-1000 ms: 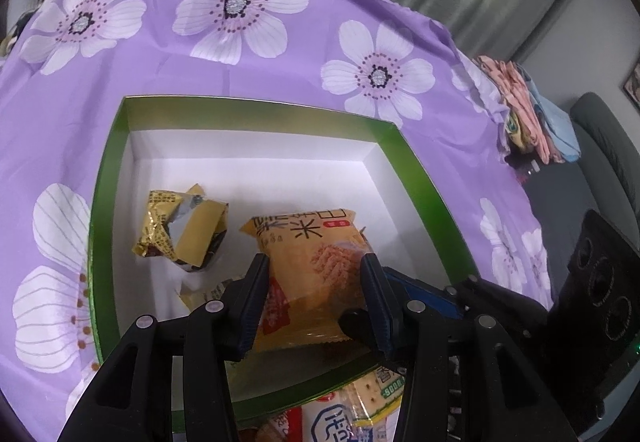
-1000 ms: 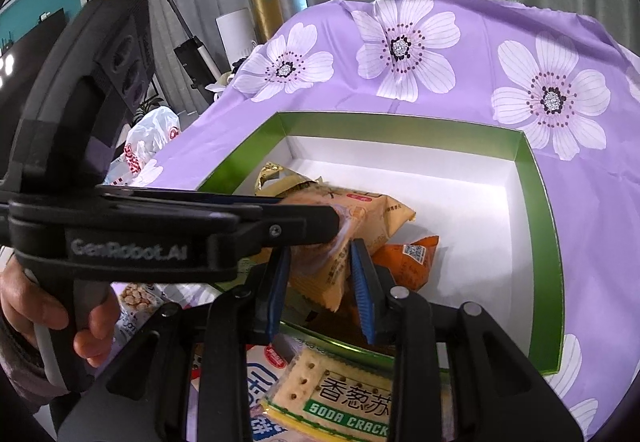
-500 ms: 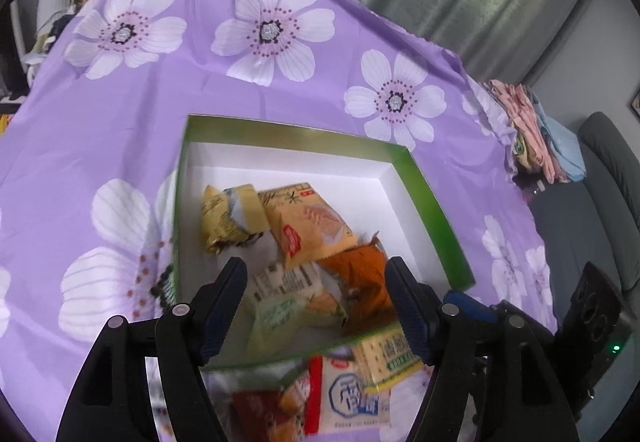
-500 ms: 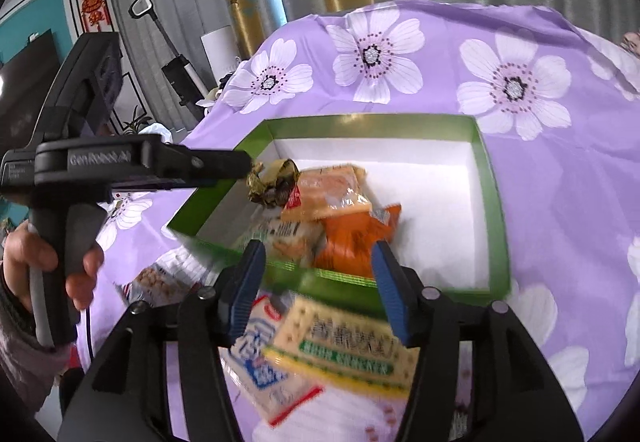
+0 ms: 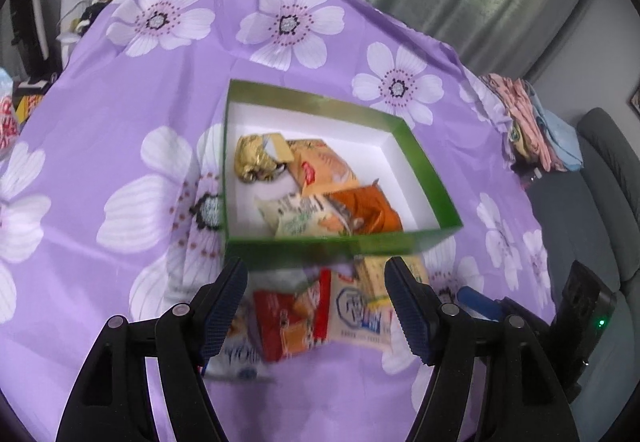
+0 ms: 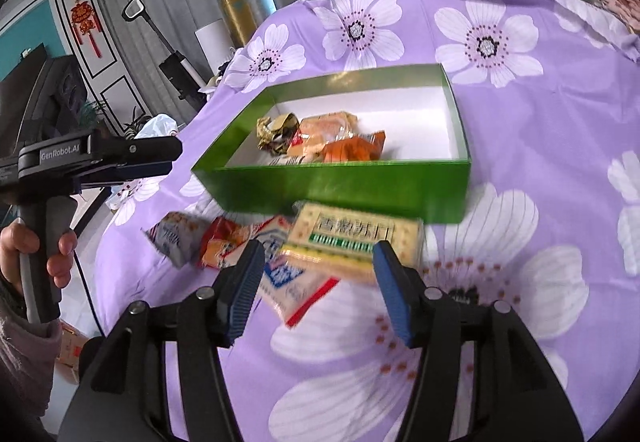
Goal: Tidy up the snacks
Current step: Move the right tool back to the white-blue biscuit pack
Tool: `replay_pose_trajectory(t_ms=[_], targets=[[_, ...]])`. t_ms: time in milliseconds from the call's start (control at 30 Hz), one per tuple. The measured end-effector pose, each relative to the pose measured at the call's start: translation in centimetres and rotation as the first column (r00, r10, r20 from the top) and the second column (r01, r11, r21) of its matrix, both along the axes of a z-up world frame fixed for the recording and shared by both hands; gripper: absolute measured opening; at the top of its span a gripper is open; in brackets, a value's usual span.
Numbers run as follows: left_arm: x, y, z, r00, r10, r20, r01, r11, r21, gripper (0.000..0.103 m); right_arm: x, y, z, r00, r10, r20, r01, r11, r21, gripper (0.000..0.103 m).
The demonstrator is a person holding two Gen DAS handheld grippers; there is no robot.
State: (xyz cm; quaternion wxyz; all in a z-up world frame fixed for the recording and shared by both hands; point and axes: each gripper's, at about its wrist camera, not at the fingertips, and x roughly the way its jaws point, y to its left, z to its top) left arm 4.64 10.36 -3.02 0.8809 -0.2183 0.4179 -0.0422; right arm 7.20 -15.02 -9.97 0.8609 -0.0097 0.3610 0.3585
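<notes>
A green box point(image 5: 424, 166) point(image 6: 340, 188) with a white inside sits on the purple flowered cloth. In it lie a gold wrapped snack point(image 5: 256, 158), a tan cracker pack point(image 5: 320, 166) point(image 6: 328, 126), an orange pack point(image 5: 368, 208) point(image 6: 352, 148) and a pale pack point(image 5: 296, 214). In front of the box lie loose packs: a soda cracker pack point(image 6: 356, 242), a blue and white pack point(image 5: 360, 316) point(image 6: 292, 282) and a red pack point(image 5: 288, 318) point(image 6: 228, 246). My left gripper point(image 5: 316, 306) is open and empty above the loose packs. My right gripper point(image 6: 320, 286) is open and empty over them.
The round table's edge drops off at the right, with a grey sofa point(image 5: 608, 178) and folded clothes point(image 5: 532, 126) beyond. A vacuum point(image 6: 168, 54) and curtains stand behind the table. My left gripper's body point(image 6: 100, 158) shows at the left of the right wrist view.
Both grippers let go of their packs into the box, opened, and pulled back toward me. The loose packs in front of the box have come into view.
</notes>
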Motion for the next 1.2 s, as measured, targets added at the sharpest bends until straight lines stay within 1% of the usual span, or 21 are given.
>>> replay_pose_trajectory(t_ms=[200,367,533,667,900,1033,1200], targets=[[-2.0,0.2,-0.4,1.000,0.006,-0.004,-0.006,0.999,-0.043,0.071,-1.3,-0.4,-0.8,1.000,0.007,-0.027,-0.008,1.000,-0.003,0.057],[-2.5,-0.9,-1.4,0.999,-0.029,-0.029,0.027,0.998,-0.051,0.071,-1.7,-0.4,-1.6,0.998,0.019,-0.056,-0.019,1.000,-0.001,0.057],[-2.2,-2.1,-2.5,0.996,-0.064,-0.061,0.060,0.996,-0.059,0.071,-1.9,0.1,-2.5,0.996,0.039,-0.078,-0.040,0.999,-0.009,0.058],[-1.5,-3.1,-2.9,0.992,-0.097,-0.076,0.094,0.994,-0.047,0.071,-1.6,0.5,-3.4,0.993,0.048,-0.103,-0.049,0.999,-0.011,0.058],[1.4,-5.1,-3.9,0.979,-0.168,-0.113,0.167,0.986,-0.015,0.071,-1.0,1.0,-4.7,0.988,0.057,-0.141,-0.057,0.998,-0.003,0.058],[2.7,-6.0,-5.0,0.970,-0.192,-0.148,0.195,0.981,0.005,0.071,-0.8,1.8,-5.1,0.986,0.074,-0.149,-0.075,0.997,-0.001,0.058],[3.1,-6.2,-5.9,0.964,-0.200,-0.173,0.210,0.977,0.038,0.071,-0.7,2.8,-5.5,0.985,0.089,-0.150,-0.091,0.996,-0.007,0.058]])
